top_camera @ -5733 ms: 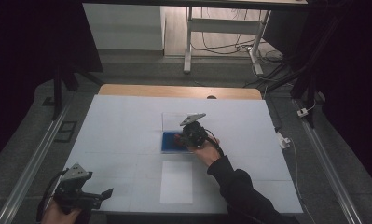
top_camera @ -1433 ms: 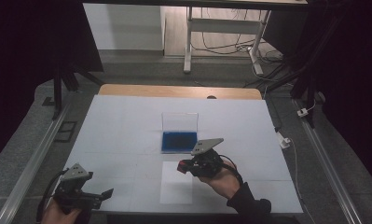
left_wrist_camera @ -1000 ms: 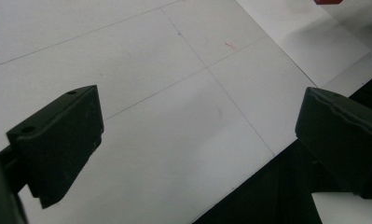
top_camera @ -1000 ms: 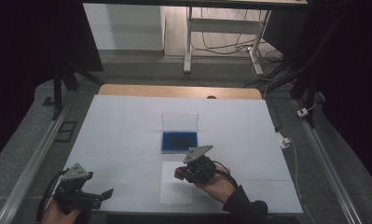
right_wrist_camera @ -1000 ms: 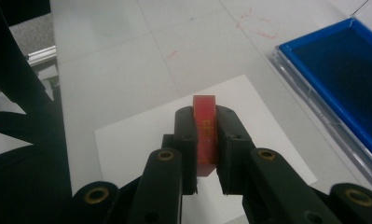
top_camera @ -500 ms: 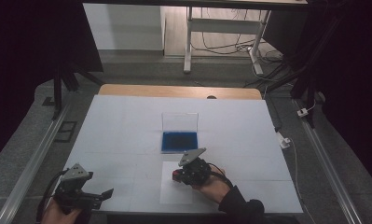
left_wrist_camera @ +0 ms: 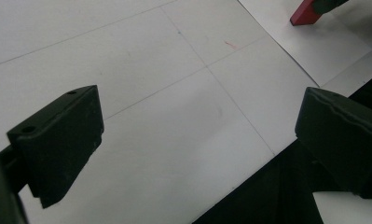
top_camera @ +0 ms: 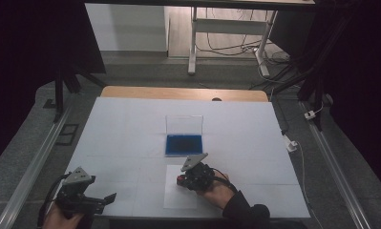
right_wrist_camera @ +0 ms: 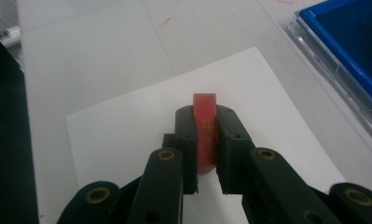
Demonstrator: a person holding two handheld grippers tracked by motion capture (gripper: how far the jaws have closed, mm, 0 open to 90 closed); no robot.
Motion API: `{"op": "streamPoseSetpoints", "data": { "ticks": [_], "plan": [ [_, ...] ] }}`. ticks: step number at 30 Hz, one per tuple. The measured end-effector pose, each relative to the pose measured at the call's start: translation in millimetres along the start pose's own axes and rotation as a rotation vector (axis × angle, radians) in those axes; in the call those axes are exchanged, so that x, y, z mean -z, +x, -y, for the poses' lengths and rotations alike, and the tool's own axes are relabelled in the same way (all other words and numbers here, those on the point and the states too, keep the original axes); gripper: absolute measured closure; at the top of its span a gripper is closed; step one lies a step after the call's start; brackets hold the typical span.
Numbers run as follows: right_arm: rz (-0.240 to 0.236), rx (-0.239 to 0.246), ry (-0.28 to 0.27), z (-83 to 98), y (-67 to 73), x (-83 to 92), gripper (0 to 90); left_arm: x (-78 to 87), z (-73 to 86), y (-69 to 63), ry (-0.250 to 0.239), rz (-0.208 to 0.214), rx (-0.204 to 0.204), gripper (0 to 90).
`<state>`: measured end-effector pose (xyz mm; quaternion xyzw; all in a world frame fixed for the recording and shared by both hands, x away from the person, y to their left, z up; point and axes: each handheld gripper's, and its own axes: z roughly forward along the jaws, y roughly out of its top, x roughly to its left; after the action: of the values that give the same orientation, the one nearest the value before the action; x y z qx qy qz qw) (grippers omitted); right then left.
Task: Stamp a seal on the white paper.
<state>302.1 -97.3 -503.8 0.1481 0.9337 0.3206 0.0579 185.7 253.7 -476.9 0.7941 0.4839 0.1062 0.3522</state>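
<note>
My right gripper [right_wrist_camera: 206, 135] clamps a small red block [right_wrist_camera: 205, 125] between its jaws, poised over a white sheet of paper [right_wrist_camera: 127, 126] on the table [top_camera: 121, 124]; whether the block's tip touches the sheet, I cannot tell. Just beyond the sheet sits a blue-lined clear case [top_camera: 184, 143] (its lid standing upright at the far side). My left gripper [top_camera: 107, 198] rests at the table's near left corner, well apart, jaws spread wide with nothing between them.
</note>
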Motion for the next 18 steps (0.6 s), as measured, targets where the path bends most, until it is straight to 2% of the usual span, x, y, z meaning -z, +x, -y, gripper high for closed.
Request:
{"op": "streamPoseSetpoints", "data": {
  "ticks": [1, 8, 18],
  "plan": [
    [0.019, 0.018, 0.010, -0.9, 3.1, 0.0, 80.6, -0.1, 0.0, 0.0, 0.000, 0.000, 0.000, 1.5],
    [0.066, 0.079, 0.024, -2.8, 11.1, -0.6, 80.6, -0.2, -0.2, 0.0, 0.003, 0.001, 0.000, 1.5],
    [-0.010, -0.010, -0.001, 0.9, -1.5, -0.4, 80.6, -0.3, -0.3, 0.3, 0.004, 0.001, 0.002, 1.5]
  ]
}}
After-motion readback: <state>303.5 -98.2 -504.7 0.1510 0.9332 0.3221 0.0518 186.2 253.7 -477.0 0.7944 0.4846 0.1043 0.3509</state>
